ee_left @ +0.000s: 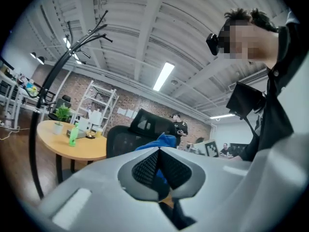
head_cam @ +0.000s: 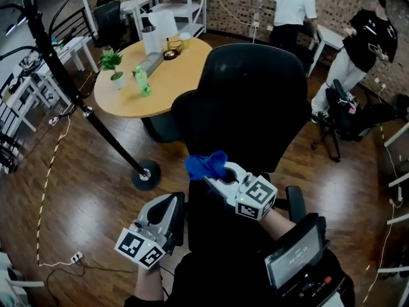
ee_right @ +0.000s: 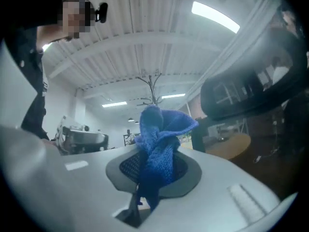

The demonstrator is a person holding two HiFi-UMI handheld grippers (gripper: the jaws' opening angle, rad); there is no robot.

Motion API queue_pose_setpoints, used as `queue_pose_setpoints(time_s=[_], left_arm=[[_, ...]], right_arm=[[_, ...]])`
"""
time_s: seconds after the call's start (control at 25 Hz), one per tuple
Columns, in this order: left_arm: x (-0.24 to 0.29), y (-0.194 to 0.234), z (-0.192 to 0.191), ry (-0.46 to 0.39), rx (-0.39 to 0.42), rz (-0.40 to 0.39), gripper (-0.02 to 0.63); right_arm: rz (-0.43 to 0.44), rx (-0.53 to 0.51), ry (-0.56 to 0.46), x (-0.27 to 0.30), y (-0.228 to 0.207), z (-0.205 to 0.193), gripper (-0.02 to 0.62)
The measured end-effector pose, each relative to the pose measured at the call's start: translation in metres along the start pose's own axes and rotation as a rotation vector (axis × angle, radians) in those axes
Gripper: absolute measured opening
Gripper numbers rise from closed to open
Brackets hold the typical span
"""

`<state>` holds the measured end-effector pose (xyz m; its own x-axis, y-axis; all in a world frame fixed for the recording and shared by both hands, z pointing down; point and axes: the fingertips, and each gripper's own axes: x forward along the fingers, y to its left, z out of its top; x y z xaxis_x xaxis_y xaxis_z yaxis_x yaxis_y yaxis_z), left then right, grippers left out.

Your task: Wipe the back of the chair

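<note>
- Right gripper (head_cam: 216,174): jaws are clamped on a blue cloth (head_cam: 206,165). The pinch sits low on the cloth, so a loose wad stands out past the tips. My guess is that this free wad is meant to meet the surface, not the hard jaws.
- Chair (head_cam: 255,101): a black, high-backed office chair standing on the wood floor (head_cam: 77,190) right in front of the person. Its back faces them and its seat side faces the round counter (head_cam: 121,101) beyond. That puts the surface to be wiped in easy reach.
- The cloth is at the lower left edge of the chair back. I can't tell if it is touching. In the right gripper view the wad is bunched upright, not flattened.
- Left gripper (head_cam: 172,203): jaws are closed together with nothing between them. It is held low, beside the chair's lower left edge, likely parked clear of the wiping path or ready to steady the chair.
- The broad upper panel lies above the cloth, so covering it calls for long upward strokes.
</note>
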<state>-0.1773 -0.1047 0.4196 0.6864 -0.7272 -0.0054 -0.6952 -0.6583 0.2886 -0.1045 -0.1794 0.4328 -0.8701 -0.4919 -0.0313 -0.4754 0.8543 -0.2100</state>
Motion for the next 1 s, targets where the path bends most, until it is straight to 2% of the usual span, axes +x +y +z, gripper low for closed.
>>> queue_pose_setpoints(time_s=[0.12,0.2,0.48,0.76,1.0], left_arm=[[0.042,-0.032,0.011,-0.008,0.025,-0.128,0.005],[0.063,-0.058,0.015,-0.01,0.042,-0.201,0.005],[0.104,-0.123,0.011,0.025,0.07,-0.396,0.005],[0.113,-0.149,0.006,0.049,0.082,-0.456,0.005],[0.109,-0.15,0.003,0.05,0.07,-0.461,0.005]], right_arm=[[-0.08,-0.029,-0.08,-0.066,0.007,0.047,0.054],[-0.135,-0.034,-0.123,-0.105,0.01,0.064,0.054],[-0.285,-0.062,-0.199,-0.183,0.015,0.069,0.052],[-0.338,-0.066,-0.237,-0.21,0.022,0.072,0.052],[-0.341,-0.059,-0.233,-0.21,0.026,0.069,0.052]])
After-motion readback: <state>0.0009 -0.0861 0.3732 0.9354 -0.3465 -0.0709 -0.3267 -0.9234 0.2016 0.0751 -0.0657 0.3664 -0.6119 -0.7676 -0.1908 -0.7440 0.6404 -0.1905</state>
